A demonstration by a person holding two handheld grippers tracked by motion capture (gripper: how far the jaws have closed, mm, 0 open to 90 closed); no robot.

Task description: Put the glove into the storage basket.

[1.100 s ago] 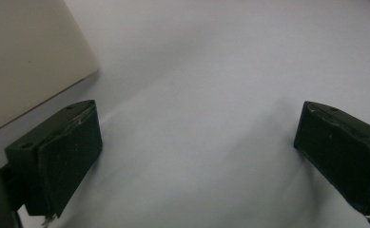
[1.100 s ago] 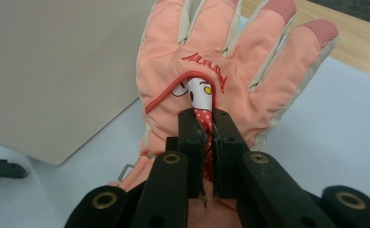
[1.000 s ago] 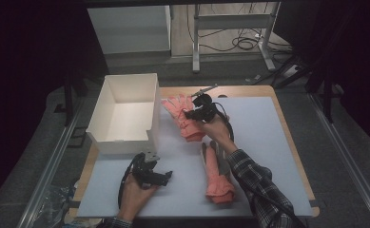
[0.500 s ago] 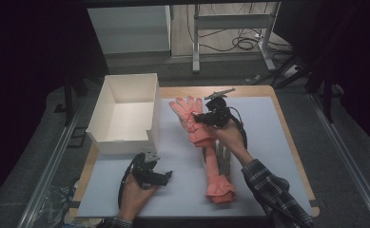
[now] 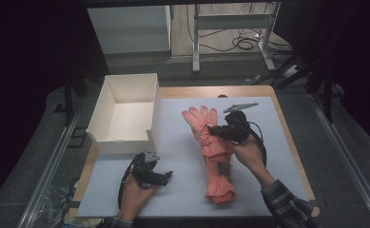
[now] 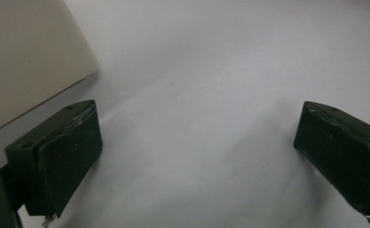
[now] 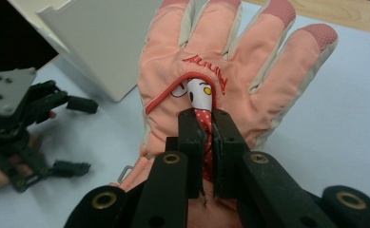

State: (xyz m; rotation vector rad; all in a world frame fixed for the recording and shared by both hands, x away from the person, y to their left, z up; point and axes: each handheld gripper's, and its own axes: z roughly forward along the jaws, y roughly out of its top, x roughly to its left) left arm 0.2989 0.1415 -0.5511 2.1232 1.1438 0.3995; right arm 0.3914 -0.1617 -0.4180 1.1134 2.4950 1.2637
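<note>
A pink glove (image 5: 199, 118) lies palm-down on the white mat (image 5: 277, 142), its fingers pointing to the far side. My right gripper (image 5: 214, 130) is shut on a pinch of fabric at the back of the glove (image 7: 268, 71), jaws pressed together on the dotted patch (image 7: 204, 116). A second pink glove (image 5: 219, 184) lies nearer the front edge, and the first glove's cuff overlaps it. My left gripper (image 5: 166, 175) rests open on the mat at the front left, with bare mat between its jaws (image 6: 197, 142). It also appears in the right gripper view (image 7: 78, 137).
An open white box (image 5: 125, 114) stands at the left of the mat, its wall close to the left gripper (image 6: 25, 57) and just left of the glove's fingers (image 7: 102, 42). The wooden table edge (image 5: 287, 128) frames the mat.
My right gripper has pulled the held glove toward the near right, away from the box and onto the second glove. The left gripper has stayed put.
</note>
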